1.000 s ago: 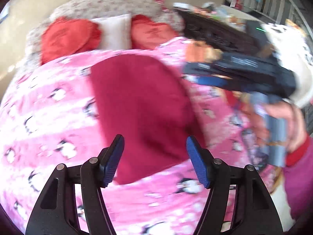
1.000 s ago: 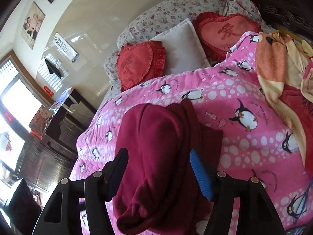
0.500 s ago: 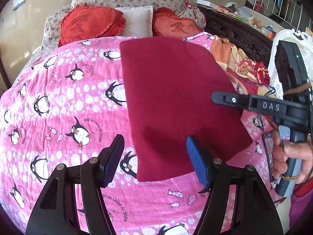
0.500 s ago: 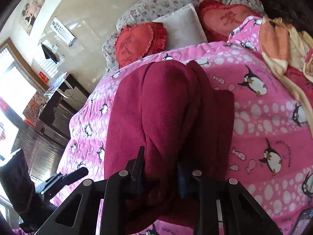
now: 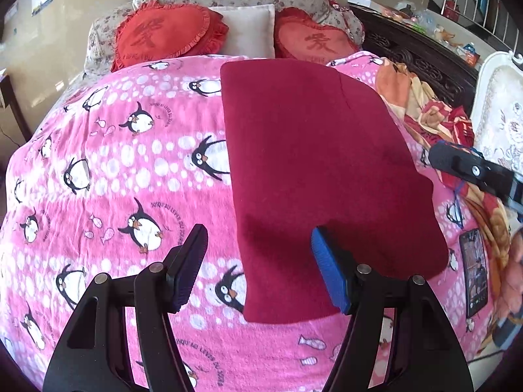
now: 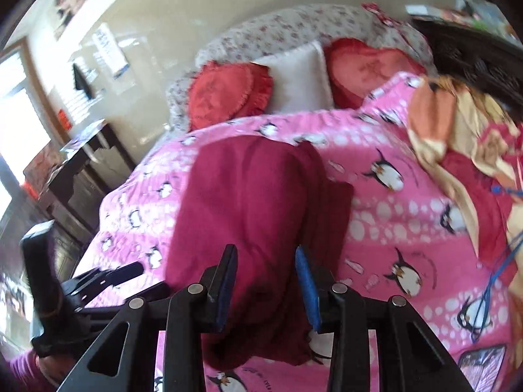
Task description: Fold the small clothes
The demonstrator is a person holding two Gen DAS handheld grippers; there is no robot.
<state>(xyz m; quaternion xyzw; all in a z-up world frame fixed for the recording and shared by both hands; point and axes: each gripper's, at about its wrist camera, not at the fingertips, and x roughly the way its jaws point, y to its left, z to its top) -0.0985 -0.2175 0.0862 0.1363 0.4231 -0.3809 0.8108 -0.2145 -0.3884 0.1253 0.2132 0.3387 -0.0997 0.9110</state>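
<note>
Dark red fleece fills my left wrist view: the small garment (image 5: 320, 176) lies flat on the pink penguin blanket (image 5: 130, 170) that covers the bed, its near edge just ahead of my left hand-held gripper (image 5: 258, 268). That gripper is spread wide, with nothing between its fingers, the left pad over the blanket and the blue pad (image 5: 327, 277) over the cloth. Two red heart cushions (image 5: 166, 37) and a white pillow (image 5: 250, 29) sit at the head of the bed, and a phone (image 5: 474, 271) rests on the blanket at the right edge.

From my right wrist view, which is blurred, the garment (image 6: 258, 202) looks bunched in folds. My right hand-held gripper (image 6: 266, 281) is parted to a medium gap with the cloth lying between its fingers, though I cannot tell whether they touch it. The left hand-held gripper (image 6: 108, 277) shows at the lower left.
</note>
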